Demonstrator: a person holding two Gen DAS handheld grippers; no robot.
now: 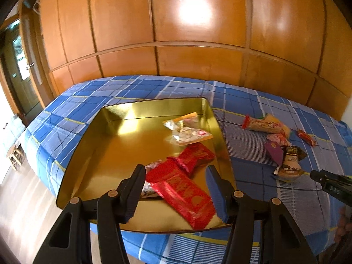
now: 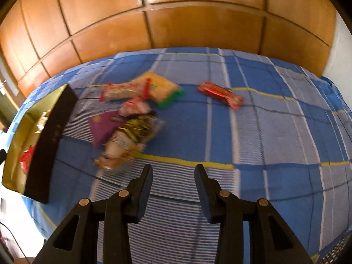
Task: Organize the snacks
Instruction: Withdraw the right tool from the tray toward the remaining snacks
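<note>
A gold tray (image 1: 105,145) lies on the blue plaid bedsheet and holds two red packets (image 1: 182,191) and clear packets (image 1: 187,129). My left gripper (image 1: 176,176) hangs open over the tray's near side. The nearer red packet lies below its fingers, and the pads do not press it. To the tray's right is a loose pile: a long packet with red ends (image 2: 125,91), a yellow one (image 2: 162,88), a pink one (image 2: 135,106), a purple one (image 2: 103,127) and a brown-gold one (image 2: 132,136). My right gripper (image 2: 173,169) is open and empty, just short of the pile.
A single red packet (image 2: 220,94) lies apart, right of the pile. The tray's dark outer wall (image 2: 50,140) stands at the left of the right wrist view. Wooden wardrobe panels (image 1: 187,33) rise behind the bed. The bed's edge and floor (image 1: 24,198) are at left.
</note>
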